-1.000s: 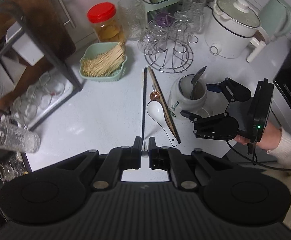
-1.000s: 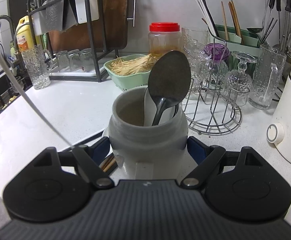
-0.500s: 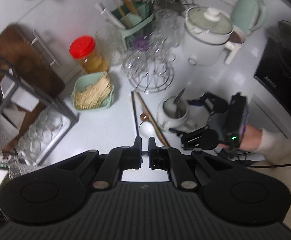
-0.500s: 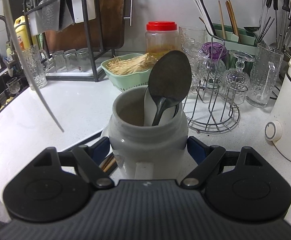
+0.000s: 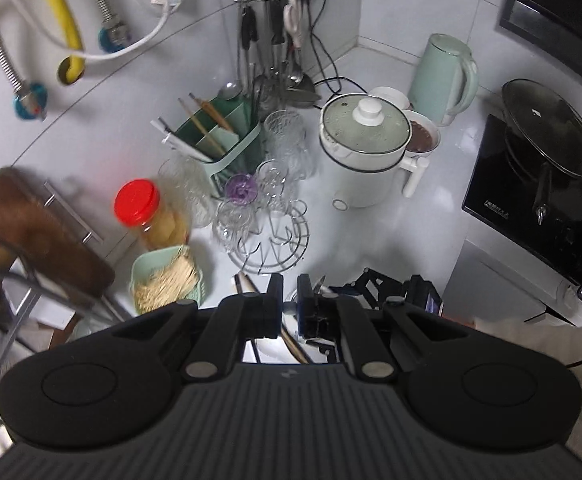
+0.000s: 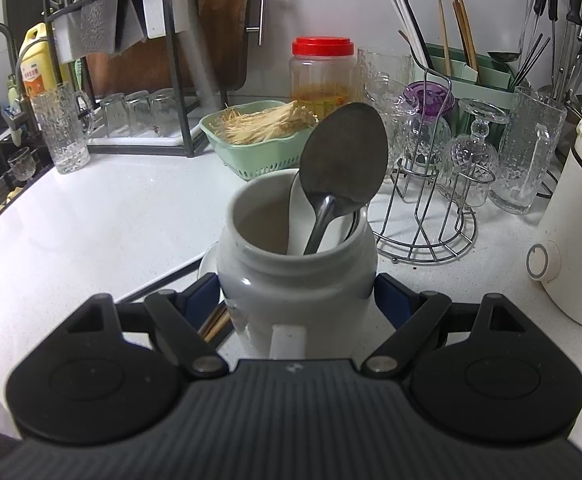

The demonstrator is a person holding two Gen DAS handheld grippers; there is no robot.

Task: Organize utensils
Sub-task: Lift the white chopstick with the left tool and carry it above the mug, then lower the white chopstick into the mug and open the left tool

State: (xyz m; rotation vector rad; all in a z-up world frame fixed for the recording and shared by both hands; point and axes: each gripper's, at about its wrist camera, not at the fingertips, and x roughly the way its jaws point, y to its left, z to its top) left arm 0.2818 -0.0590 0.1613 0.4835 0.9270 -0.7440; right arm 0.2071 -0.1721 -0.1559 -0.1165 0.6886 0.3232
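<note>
Fingers of the left gripper [image 5: 290, 305] pinch a thin white chopstick [image 6: 199, 56], blurred at eleven o'clock in the right view. Right gripper [image 6: 295, 294] clamps the white jar [image 6: 297, 280] on the bench [image 6: 91, 208]. Steady the jar, aim the tip beside the metal spoon [image 6: 343, 168], then lower slowly.

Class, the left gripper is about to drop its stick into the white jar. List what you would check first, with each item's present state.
1. Right gripper fingers clamp the white jar on both sides: ok.
2. Jar mouth has free room beside the metal spoon and white spoon: ok.
3. Left gripper shut on the thin stick: ok.
4. Stick lined up over the mouth: cannot tell, it is a blurred streak.
5. All utensils collected: not ok, wooden chopsticks lie beside the jar.
</note>
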